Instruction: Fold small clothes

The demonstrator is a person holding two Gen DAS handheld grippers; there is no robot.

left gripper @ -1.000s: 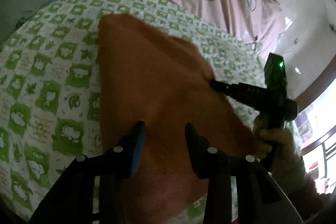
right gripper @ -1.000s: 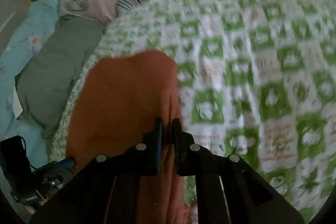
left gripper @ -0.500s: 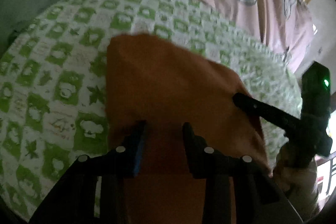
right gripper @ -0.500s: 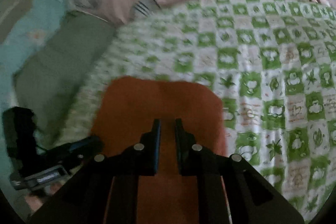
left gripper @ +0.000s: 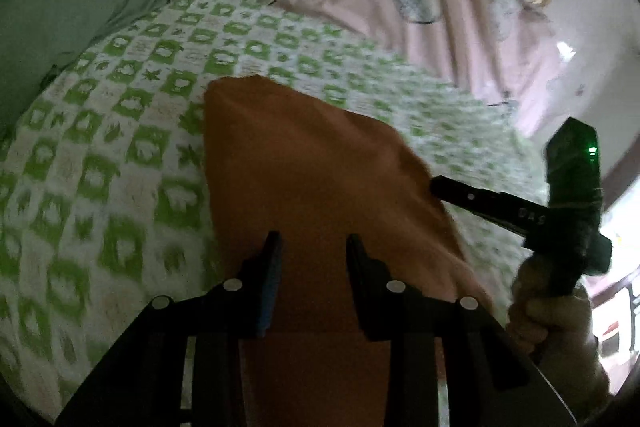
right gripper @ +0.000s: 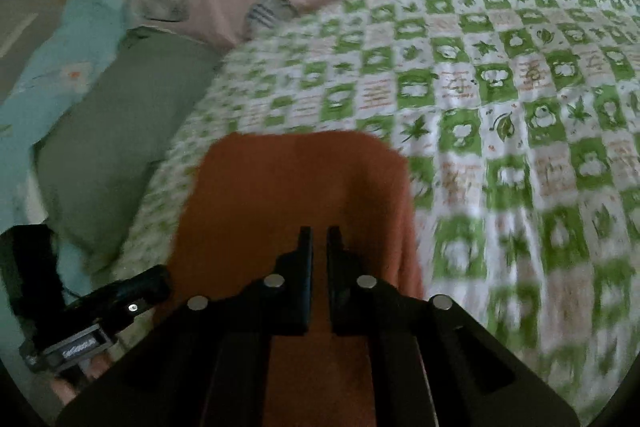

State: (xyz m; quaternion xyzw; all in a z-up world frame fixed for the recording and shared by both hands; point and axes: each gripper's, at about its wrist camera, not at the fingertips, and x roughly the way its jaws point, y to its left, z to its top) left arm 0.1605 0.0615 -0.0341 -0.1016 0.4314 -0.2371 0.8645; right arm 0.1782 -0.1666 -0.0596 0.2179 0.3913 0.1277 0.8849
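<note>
Left wrist view: an orange garment (left gripper: 304, 163) is seen held up over the bed, gripped in both sets of jaws; folding looks unfinished.

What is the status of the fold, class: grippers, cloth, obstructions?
Left gripper fingers apart, orange cloth between, grip unclear. Right gripper shut at cloth's edge. Cloth on green checked blanket, nothing in the way.
</note>
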